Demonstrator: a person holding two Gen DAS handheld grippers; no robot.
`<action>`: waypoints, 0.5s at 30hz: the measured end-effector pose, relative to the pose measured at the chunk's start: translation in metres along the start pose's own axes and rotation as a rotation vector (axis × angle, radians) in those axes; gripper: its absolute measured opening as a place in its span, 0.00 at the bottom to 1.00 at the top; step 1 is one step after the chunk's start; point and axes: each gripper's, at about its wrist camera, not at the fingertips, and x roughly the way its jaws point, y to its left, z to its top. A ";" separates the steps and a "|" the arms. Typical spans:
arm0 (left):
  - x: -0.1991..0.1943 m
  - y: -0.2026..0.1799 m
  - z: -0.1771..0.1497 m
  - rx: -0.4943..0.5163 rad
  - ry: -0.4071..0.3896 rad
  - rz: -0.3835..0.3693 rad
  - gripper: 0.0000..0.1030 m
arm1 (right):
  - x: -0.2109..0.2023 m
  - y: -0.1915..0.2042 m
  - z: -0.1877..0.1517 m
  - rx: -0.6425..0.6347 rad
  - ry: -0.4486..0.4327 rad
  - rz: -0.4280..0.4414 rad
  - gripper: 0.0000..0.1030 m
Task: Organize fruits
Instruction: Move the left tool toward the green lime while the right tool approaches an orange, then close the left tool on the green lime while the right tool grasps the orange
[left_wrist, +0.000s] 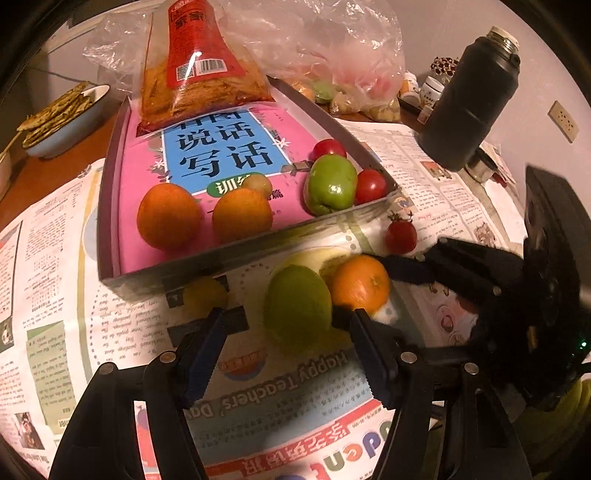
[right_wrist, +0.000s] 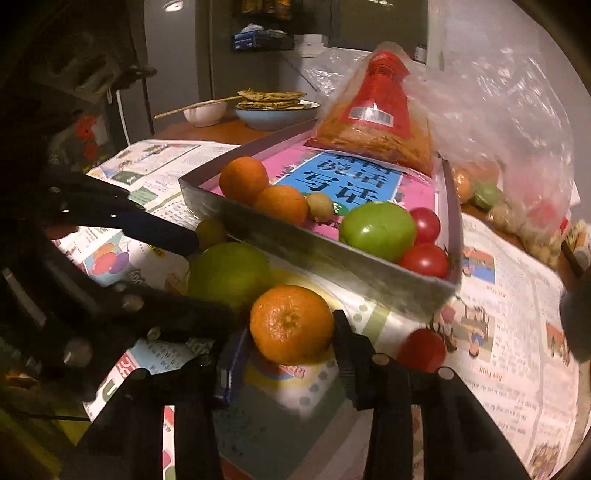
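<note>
A shallow box lined with a pink book holds two oranges, a green tomato, red tomatoes and a small yellowish fruit. On the newspaper before it lie a large green fruit, an orange, a red tomato and a small yellow fruit. My left gripper is open around the green fruit. My right gripper has its jaws around the orange.
A red-labelled snack bag lies on the box's far end, with a clear plastic bag of produce behind. A dark thermos stands at the right. A bowl of flatbreads sits at the far side.
</note>
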 end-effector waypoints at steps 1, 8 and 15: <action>0.002 -0.001 0.001 -0.001 0.004 -0.005 0.64 | -0.002 -0.002 -0.002 0.015 0.001 0.008 0.41; 0.015 -0.012 0.005 0.031 0.029 0.000 0.53 | -0.028 -0.007 -0.023 0.061 -0.029 0.007 0.41; 0.022 -0.013 0.007 0.027 0.036 0.045 0.41 | -0.041 -0.024 -0.027 0.151 -0.068 0.005 0.41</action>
